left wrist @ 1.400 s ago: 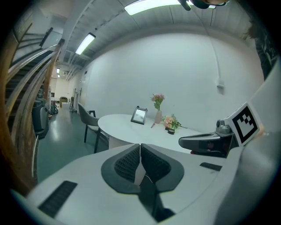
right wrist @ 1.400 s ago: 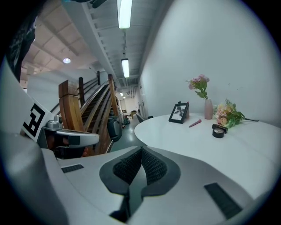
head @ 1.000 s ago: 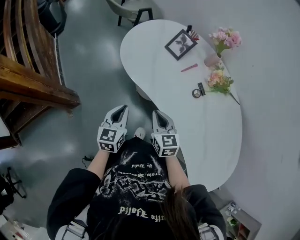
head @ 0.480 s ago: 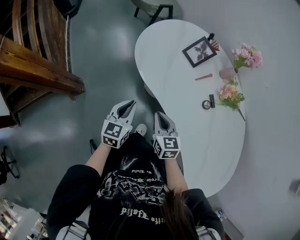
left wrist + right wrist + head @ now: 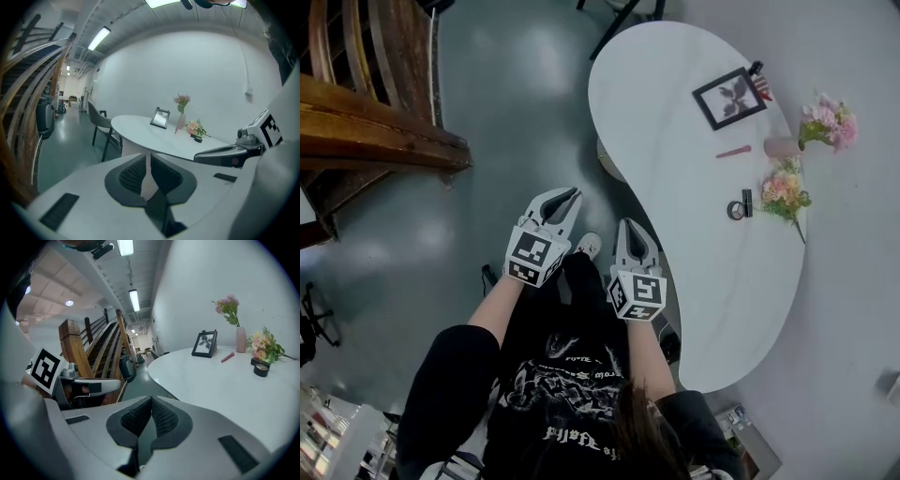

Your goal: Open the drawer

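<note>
No drawer shows in any view. In the head view my left gripper [image 5: 567, 194] and right gripper [image 5: 630, 225] are held side by side in front of the person, over the grey floor. Both are shut with nothing between the jaws. The left gripper view [image 5: 149, 157] shows its pads meeting at the tips, pointed at a white curved table [image 5: 140, 129]. In the right gripper view [image 5: 151, 401] the pads also touch, with the table [image 5: 225, 380] just to the right.
On the table [image 5: 694, 234] stand a black picture frame [image 5: 729, 97], a pink vase of flowers [image 5: 830, 122], a second bunch of flowers [image 5: 783, 190] and a small round tin [image 5: 736, 210]. A wooden staircase [image 5: 366, 122] fills the left. A chair [image 5: 101, 129] stands at the table's far end.
The person has stepped on: in the head view the table has slid right and the staircase sits closer. Both grippers went along together, still shut and empty.
</note>
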Motion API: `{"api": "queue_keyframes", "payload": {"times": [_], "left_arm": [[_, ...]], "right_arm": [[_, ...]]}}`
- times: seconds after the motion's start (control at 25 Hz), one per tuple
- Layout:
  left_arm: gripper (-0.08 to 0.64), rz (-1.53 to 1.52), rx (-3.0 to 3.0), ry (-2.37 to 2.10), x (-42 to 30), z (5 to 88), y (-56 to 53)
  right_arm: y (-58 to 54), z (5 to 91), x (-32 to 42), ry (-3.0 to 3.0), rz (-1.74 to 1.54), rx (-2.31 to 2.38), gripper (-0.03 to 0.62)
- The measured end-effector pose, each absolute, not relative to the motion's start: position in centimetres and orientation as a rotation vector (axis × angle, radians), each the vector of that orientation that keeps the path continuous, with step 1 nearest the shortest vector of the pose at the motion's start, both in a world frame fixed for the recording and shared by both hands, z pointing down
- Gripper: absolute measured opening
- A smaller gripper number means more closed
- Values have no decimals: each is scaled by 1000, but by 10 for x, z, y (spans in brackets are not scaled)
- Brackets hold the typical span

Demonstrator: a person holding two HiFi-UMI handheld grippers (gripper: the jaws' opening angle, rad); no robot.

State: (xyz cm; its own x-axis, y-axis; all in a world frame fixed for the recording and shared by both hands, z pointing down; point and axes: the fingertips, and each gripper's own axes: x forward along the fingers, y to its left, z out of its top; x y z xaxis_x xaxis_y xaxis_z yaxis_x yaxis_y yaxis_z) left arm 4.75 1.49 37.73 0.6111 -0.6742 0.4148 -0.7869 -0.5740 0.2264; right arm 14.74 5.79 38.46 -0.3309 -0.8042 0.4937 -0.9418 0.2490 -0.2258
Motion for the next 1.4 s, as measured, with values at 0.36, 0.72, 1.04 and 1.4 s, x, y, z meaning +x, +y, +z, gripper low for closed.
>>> {"api": "queue_keyframes", "payload": {"times": [0.36, 0.72, 1.04, 1.4], "left_arm": [[29, 426, 2519, -1077, 41, 406, 3], [29, 404, 2551, -1021, 46, 440, -24], [35, 422, 2545, -973, 46, 493, -37], [121, 455, 2570, -867, 56, 548, -62]], "right_arm": [[40, 405, 114, -2245, 663, 1615, 26], [26, 442, 114, -2184, 673, 1703, 26], [14, 491, 114, -2143, 687, 1724, 26], [-12, 535, 112, -2135, 669, 1723, 26]]}}
